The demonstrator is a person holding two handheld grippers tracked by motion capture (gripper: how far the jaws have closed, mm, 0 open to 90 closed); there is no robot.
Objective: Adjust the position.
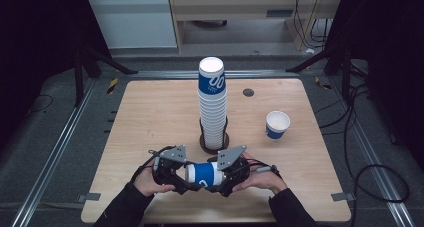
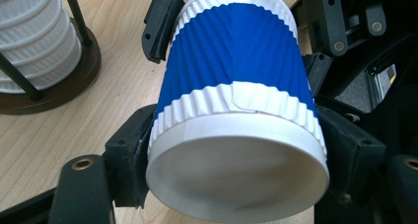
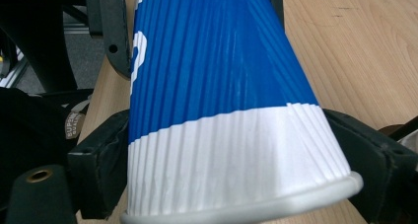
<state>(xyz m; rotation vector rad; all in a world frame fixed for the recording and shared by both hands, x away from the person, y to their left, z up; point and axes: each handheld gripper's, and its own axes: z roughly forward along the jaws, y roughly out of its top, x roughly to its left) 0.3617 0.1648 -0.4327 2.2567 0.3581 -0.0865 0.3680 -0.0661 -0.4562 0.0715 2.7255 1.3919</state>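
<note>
1. A tall stack of paper cups [image 1: 212, 104] stands in a dark round holder [image 1: 214, 143] at the centre of the high view, on the wooden table [image 1: 150, 117]; it rises just above the two grippers in the frame, close behind them.
2. In the left gripper view the same stack [image 2: 34, 36] and its holder base [image 2: 59, 81] fill the upper left corner, with thin black rods running up beside the cups.
3. A single blue-and-white cup [image 1: 277, 124] stands upright, mouth up, right of centre in the high view, well apart from the stack.
4. A small dark disc [image 1: 248, 92] sits in the tabletop, upper right of the stack.
5. The held cup [image 1: 205, 174], blue with white ribbed bands, lies on its side between the two grippers at lower centre, above the near edge of the table.
6. The left gripper [image 1: 175, 179] clamps the cup's bottom end: in its own view the closed base [image 2: 236, 177] faces the camera and a black jaw presses each side.
7. The right gripper [image 1: 227, 179] clamps the rim end; in its view the rolled lip [image 3: 246, 206] sits low in the frame between the jaws, both touching the ribbed wall.
8. The left hand [image 1: 147, 183] and right hand [image 1: 260, 179] come in from the bottom edge, dark sleeves angled inward, the grippers pointing at each other.
</note>
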